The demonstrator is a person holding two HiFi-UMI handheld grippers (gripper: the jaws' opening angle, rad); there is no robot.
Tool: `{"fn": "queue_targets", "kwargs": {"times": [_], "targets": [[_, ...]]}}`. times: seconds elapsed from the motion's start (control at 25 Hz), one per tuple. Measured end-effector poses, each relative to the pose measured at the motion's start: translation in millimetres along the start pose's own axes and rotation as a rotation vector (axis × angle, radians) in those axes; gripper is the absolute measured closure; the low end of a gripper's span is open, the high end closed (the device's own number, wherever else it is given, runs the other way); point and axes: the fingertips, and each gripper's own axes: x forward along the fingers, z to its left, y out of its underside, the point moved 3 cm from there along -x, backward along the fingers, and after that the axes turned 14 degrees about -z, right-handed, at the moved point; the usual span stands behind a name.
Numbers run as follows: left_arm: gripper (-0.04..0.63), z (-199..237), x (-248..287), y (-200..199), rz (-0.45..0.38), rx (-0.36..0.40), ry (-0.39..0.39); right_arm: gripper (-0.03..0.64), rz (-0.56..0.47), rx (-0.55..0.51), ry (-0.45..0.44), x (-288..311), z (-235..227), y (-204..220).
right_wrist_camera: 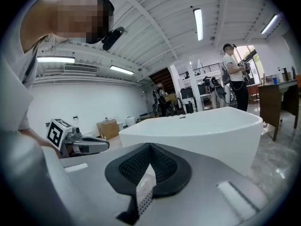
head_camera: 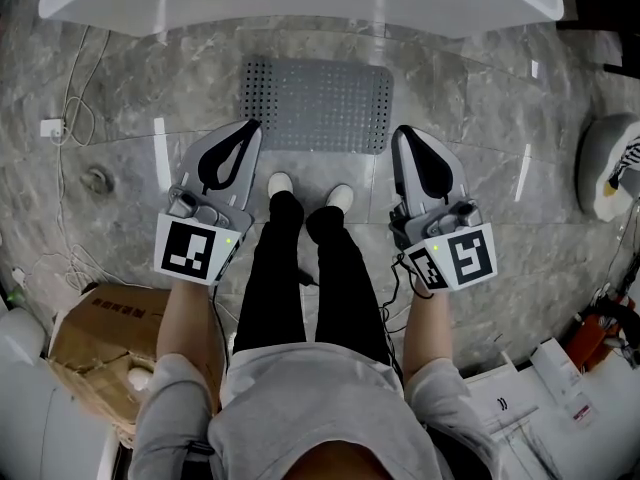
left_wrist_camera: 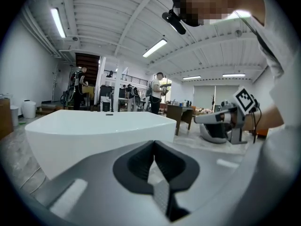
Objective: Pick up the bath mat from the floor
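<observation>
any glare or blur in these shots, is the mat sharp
Head view: light streaks glare off the floor, the mat is sharp; left gripper view: fisheye bends the tub, black corners, left tool soft; right gripper view: same bend and corners.

Bright, even light from ceiling tubes (left_wrist_camera: 156,47); white glare streaks on the glossy floor (head_camera: 480,108) (left and right of centre). Both gripper views bulge fisheye, with black corners and a soft foreground.

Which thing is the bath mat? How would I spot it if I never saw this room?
Find the big white bathtub at the top of the head view. On the marble floor right in front of it lies the bath mat. It is the only grey rectangle with rounded corners, covered in rows of little dots.
</observation>
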Motion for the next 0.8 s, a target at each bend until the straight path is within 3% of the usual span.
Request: {"fn": "queue_targets", "kwargs": {"times": [0.48, 0.8], "targets": [[0.594, 12.9, 12.7, 143.8, 0.008, 0.017, -0.017, 0.617, -0.007, -0.008, -0.009, 0.2, -39.6, 140.4], [0.594, 35.8, 32.0, 247.4, -0.03, 0.03, -0.043, 0.617, -0.03, -0.007, -0.006, 5.7, -80.2, 243.7]]}}
